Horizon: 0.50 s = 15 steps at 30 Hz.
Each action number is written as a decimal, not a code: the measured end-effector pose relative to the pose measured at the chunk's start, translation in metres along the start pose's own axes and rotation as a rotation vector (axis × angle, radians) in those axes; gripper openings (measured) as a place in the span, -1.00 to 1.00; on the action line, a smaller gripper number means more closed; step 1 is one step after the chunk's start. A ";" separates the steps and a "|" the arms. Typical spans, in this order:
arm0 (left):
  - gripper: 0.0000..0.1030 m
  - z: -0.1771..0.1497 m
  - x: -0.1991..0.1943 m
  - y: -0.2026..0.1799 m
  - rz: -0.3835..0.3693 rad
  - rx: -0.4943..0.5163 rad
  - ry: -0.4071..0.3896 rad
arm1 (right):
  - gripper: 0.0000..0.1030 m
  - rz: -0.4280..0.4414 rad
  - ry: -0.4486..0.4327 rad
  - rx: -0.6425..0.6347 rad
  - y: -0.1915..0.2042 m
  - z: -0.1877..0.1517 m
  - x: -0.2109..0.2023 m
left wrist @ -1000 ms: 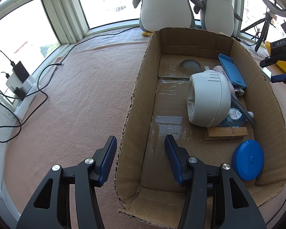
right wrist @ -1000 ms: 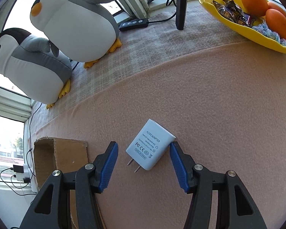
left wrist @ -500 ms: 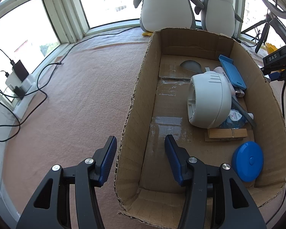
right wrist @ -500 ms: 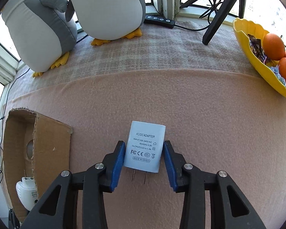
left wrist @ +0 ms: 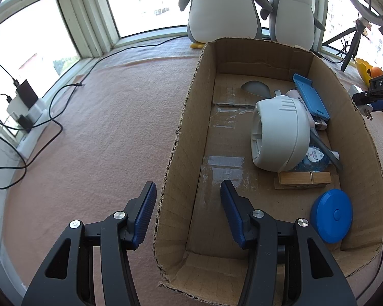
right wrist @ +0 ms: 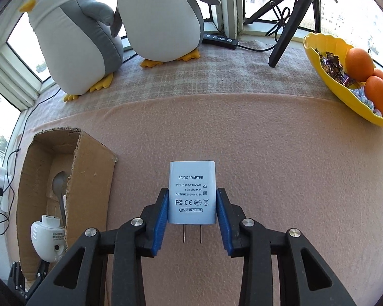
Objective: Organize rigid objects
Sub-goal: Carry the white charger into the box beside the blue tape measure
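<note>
Adapter handling note. White rectangular plastic AC/DC wall adapter [right wrist: 191, 193] is sitting between the blue-padded fingers [right wrist: 162, 219] of the right gripper [right wrist: 191, 219], to the right of the open brown cardboard box [right wrist: 89, 178] and outside it, over the pink felt-covered desk [right wrist: 268, 153]. Fingers are closing at a narrow setting, with both pads meeting the adapter's two long side faces near its plug end. Label is facing the camera and the two metal prongs are pointing back toward the wrist.

Judgement: shell is looking rigid, light and hollow, so it is not likely to be deforming under the pads. Its smooth, glossy sides are probably making it somewhat slippery. Flat parallel sides are the right place to be gripping; the prongs are best left alone, being thin. Grip is sitting low on the body, so the free end may be tending to tip.

Left gripper [left wrist: 187, 214] is straddling the box's near left wall, fingers apart and not visibly pinching the cardboard.
</note>
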<state>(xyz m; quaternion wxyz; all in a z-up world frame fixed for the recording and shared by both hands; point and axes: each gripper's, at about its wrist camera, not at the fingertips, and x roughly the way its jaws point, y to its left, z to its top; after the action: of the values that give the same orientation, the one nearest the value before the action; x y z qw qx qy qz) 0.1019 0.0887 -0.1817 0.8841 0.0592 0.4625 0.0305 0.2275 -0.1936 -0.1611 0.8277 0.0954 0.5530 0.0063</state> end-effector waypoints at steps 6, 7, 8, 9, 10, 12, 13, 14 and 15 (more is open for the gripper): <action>0.01 0.001 0.001 0.000 -0.007 0.003 -0.002 | -0.37 0.040 -0.077 -0.018 0.005 -0.013 -0.053; 0.01 0.001 0.001 0.000 -0.008 0.006 -0.002 | -0.37 0.048 -0.087 -0.018 0.006 -0.016 -0.063; 0.01 0.001 0.001 -0.001 -0.008 0.009 -0.002 | -0.37 0.055 -0.096 -0.017 0.007 -0.019 -0.072; 0.01 0.001 0.001 -0.001 -0.009 0.012 -0.002 | -0.37 0.059 -0.106 -0.016 0.009 -0.023 -0.081; 0.01 0.001 0.001 -0.001 -0.010 0.016 -0.002 | -0.37 0.063 -0.115 -0.013 0.009 -0.026 -0.090; 0.01 0.002 0.001 -0.001 -0.014 0.024 0.000 | -0.37 0.069 -0.134 -0.007 0.010 -0.034 -0.107; 0.01 0.002 0.001 0.000 -0.019 0.028 0.002 | -0.37 0.071 -0.143 -0.006 0.012 -0.037 -0.115; 0.01 0.002 0.001 0.000 -0.024 0.031 0.002 | -0.37 0.070 -0.151 -0.005 0.012 -0.040 -0.123; 0.01 0.002 0.001 0.000 -0.029 0.035 0.003 | -0.37 0.069 -0.158 -0.002 0.014 -0.044 -0.131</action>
<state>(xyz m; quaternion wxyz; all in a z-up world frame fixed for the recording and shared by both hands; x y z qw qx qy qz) 0.1040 0.0890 -0.1813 0.8826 0.0681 0.4651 0.0098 0.1375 -0.1887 -0.0557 0.8682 0.1137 0.4821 0.0280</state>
